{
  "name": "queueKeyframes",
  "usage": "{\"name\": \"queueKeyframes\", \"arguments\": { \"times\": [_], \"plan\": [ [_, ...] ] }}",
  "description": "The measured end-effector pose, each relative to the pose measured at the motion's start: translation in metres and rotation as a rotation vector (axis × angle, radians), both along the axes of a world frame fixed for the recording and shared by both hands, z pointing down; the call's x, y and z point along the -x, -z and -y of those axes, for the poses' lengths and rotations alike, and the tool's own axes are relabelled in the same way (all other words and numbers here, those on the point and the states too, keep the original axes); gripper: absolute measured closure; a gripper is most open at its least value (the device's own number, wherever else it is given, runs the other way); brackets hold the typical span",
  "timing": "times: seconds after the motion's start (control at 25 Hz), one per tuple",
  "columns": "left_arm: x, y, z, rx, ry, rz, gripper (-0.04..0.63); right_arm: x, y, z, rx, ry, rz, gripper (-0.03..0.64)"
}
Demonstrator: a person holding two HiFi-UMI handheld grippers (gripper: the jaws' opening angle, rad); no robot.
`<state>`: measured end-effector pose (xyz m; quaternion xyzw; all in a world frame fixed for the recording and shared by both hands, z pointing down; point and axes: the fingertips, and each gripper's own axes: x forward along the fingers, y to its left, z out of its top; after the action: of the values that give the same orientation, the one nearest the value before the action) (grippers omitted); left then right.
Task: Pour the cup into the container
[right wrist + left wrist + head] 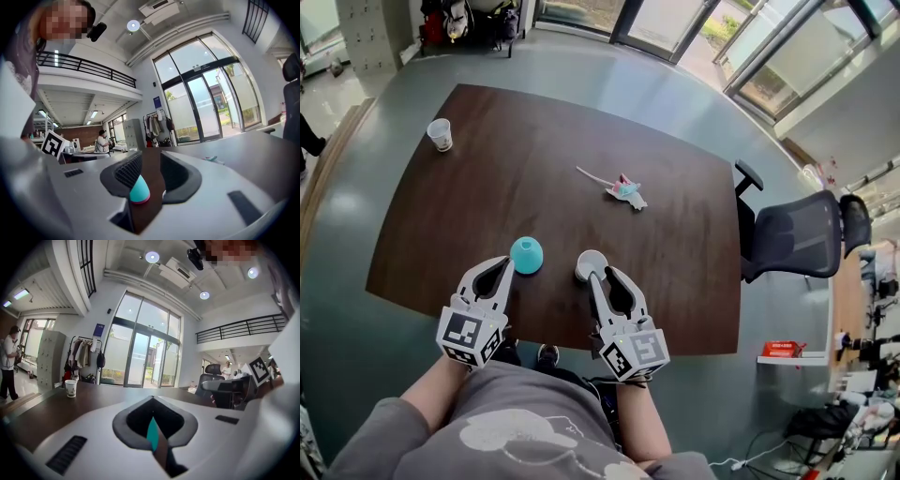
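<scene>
A white paper cup (441, 134) (71, 388) stands far off at the back left of the dark brown table (534, 159). Near the front edge sit a teal dome-shaped thing (526, 254) (139, 191) and a white round container (591, 265). My left gripper (507, 266) (152, 402) hovers just left of the teal thing; its jaws meet with nothing between them, and a sliver of the teal thing (152, 434) shows through the slit. My right gripper (594, 279) (151, 161) is right behind the white container, its jaws a narrow gap apart with only table showing between them.
A small pink and light-blue item with a white tail (624, 190) (212, 159) lies mid-table. A black office chair (792, 234) stands at the table's right end. A person (8, 362) stands by lockers at the far left, near a coat rack (83, 357).
</scene>
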<state>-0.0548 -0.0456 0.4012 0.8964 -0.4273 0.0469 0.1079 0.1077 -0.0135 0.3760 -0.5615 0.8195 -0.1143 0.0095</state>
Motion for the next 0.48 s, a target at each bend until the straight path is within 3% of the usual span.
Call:
{"name": "queueKeyframes", "arguments": {
  "times": [0.16, 0.48],
  "plan": [
    [-0.0021, -0.0008, 0.0013, 0.010, -0.010, 0.001, 0.588, -0.0001, 0.0001, 0.0008, 0.005, -0.014, -0.022, 0.622],
    [-0.0077, -0.0081, 0.0003, 0.035, -0.029, 0.005, 0.588, -0.0057, -0.0024, 0.0016, -0.007, -0.033, -0.092, 0.627]
  ]
}}
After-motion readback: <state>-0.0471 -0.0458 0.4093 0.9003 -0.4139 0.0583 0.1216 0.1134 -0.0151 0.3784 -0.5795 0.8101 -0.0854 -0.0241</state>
